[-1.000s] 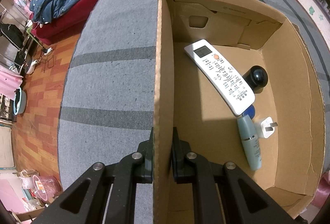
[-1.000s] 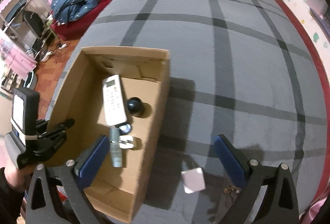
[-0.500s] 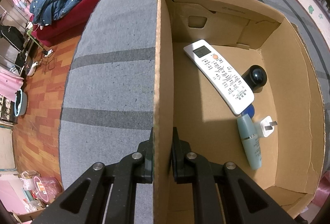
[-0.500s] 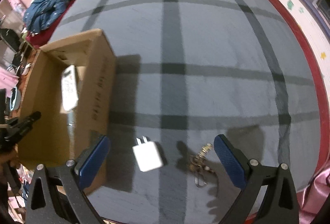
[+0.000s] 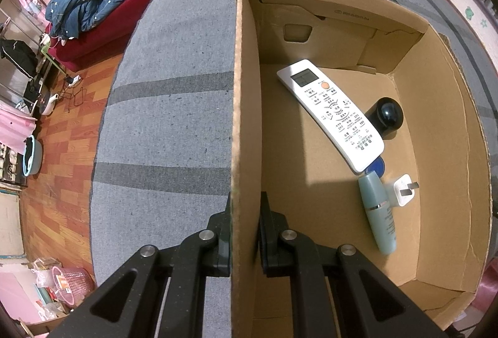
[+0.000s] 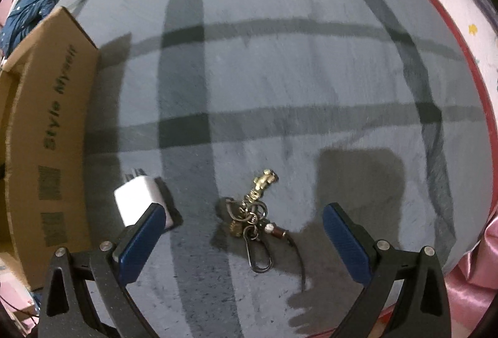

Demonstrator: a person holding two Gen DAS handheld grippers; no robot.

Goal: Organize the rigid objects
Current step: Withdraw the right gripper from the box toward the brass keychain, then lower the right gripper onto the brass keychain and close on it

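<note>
1. While the left gripper [image 5: 246, 226] stays clamped, fingers pressed together on the near wall of the open brown cardboard box [image 5: 246, 89], the right gripper [image 6: 246, 232] has swung away from the box and come down over the grey checked bedspread [image 6: 280, 73].
2. A second ago its view took in the box interior from above; now its blue-padded fingers [image 6: 345, 241] stand wide apart with nothing between the pads, straddling a brass-coloured keyring bunch with a dark snap hook [image 6: 252, 219] lying on the bedspread.
3. A small white plug-in charger cube [image 6: 137, 198] lies just beside the left blue pad, near the box's printed outer wall.
4. That shift suggests the keyring is the next item to be collected, with the charger cube to follow; both are outside the box.
5. Inside the box lie a long white remote control with an orange button [image 5: 330, 114], a dark round-capped jar [image 5: 387, 117] beside it, a pale teal tube-shaped bottle [image 5: 378, 213], a blue disc [image 5: 378, 165] partly hidden under the remote's end, and a second white plug adapter [image 5: 401, 188] touching the bottle.
</note>
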